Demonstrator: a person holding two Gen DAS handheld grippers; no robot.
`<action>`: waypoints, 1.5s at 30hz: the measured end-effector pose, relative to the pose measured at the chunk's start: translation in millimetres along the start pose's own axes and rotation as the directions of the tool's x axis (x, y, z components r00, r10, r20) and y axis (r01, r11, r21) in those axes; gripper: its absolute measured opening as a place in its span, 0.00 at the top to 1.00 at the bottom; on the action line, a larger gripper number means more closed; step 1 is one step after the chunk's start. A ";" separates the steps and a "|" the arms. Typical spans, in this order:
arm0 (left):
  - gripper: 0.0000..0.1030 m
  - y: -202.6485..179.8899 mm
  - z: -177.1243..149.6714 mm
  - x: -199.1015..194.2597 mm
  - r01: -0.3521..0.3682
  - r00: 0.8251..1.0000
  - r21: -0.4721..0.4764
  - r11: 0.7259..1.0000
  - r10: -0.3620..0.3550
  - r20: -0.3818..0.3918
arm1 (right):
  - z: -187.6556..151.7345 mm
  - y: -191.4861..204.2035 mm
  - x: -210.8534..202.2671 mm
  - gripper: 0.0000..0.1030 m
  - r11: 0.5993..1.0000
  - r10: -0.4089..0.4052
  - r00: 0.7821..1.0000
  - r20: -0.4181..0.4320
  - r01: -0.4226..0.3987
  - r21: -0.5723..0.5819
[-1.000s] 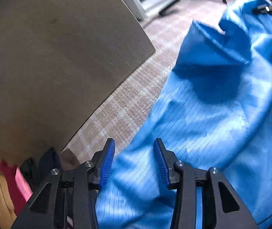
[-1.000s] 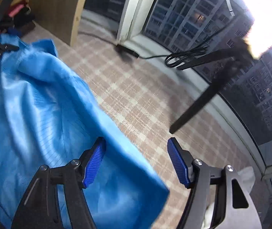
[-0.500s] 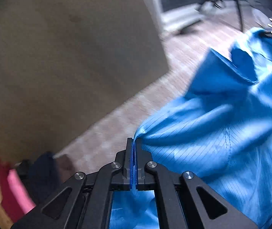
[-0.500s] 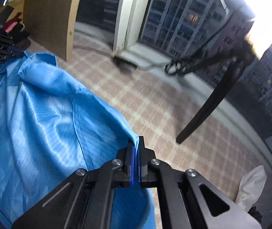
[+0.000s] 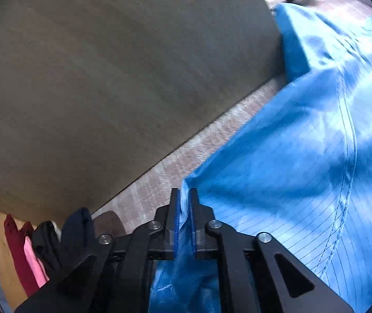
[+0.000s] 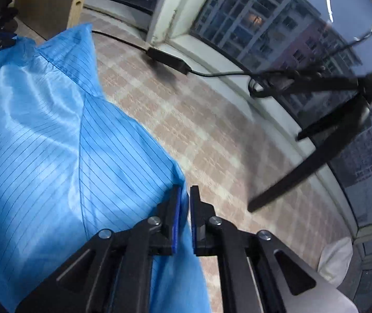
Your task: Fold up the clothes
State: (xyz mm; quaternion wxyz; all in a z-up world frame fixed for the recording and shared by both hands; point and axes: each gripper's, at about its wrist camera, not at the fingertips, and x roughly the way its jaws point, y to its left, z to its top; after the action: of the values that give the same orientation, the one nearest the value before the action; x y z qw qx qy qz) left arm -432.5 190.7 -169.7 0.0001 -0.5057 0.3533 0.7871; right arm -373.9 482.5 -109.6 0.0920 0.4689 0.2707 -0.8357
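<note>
The left gripper [image 5: 184,195] is clamped on an edge of the blue garment [image 5: 303,161], its blue pads pressed against the cloth with only the fabric's thickness between them. One second ago these jaws stood wide apart over the cloth; half a second ago they had already closed on it, and the hold is unchanged since. From the pinch the garment spreads toward 2 o'clock, where a folded collar-like flap [image 5: 290,44] stands up near the edge of the wooden panel [image 5: 112,78]. That panel now fills more of the left view than before, covering everything from 9 to 12 o'clock. A strip of checked floor [image 5: 186,161] shows between panel and cloth. At 8 o'clock, red, pink and dark hanging clothes [image 5: 37,250] sit beside the gripper body.

The right gripper [image 6: 185,195] likewise grips the garment's [image 6: 55,156] opposite edge, having been open a second ago. The cloth stretches off toward 10 o'clock, lifted clear of the checked floor [image 6: 186,120]. A black power adapter [image 6: 167,57] with its cable lies at 12 o'clock by the window frame, and a black tripod [image 6: 329,140] stands at 3 o'clock, closer in the frame than earlier. A white bag [image 6: 334,258] rests at 4 o'clock.
</note>
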 end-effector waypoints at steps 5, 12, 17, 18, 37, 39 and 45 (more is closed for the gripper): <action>0.86 27.8 1.2 -59.7 -0.053 0.994 -0.035 0.998 0.056 0.088 | -16.7 -39.7 -94.5 0.59 0.995 0.035 0.992 0.122 -0.045 0.085; 0.86 29.0 -52.5 -193.7 0.064 0.948 -0.053 0.997 -0.044 0.314 | -140.0 -65.8 -226.9 0.59 0.922 0.155 0.979 0.135 -0.192 0.336; 0.86 -34.4 -120.3 -262.1 0.198 0.904 0.068 0.978 -0.209 0.374 | -289.6 4.7 -248.8 0.58 0.830 0.267 0.963 0.023 -0.242 0.502; 0.86 -54.4 -141.0 -272.7 0.212 0.901 0.109 0.971 -0.238 0.363 | -308.6 16.0 -245.8 0.58 0.808 0.288 0.958 0.019 -0.254 0.532; 0.86 -225.1 -305.6 -296.2 0.552 0.826 0.136 0.823 -0.562 0.044 | -362.7 40.4 -209.8 0.99 0.784 0.345 0.937 0.054 -0.320 0.532; 0.88 -233.2 -308.5 -294.7 0.553 0.827 0.134 0.823 -0.561 0.031 | -354.8 9.7 -230.4 0.99 0.813 0.267 0.962 0.059 -0.257 0.522; 0.87 -235.8 -309.1 -300.7 0.551 0.830 0.117 0.827 -0.557 0.031 | -332.2 -83.3 -292.3 0.99 0.866 0.022 0.997 0.077 -0.058 0.497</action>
State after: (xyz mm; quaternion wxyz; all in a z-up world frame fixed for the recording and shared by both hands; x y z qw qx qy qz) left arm 44.8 303.1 -135.3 0.2657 -0.5601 0.2313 0.7497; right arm -5.2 701.8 27.1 -0.0055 0.4534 0.0329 -0.8907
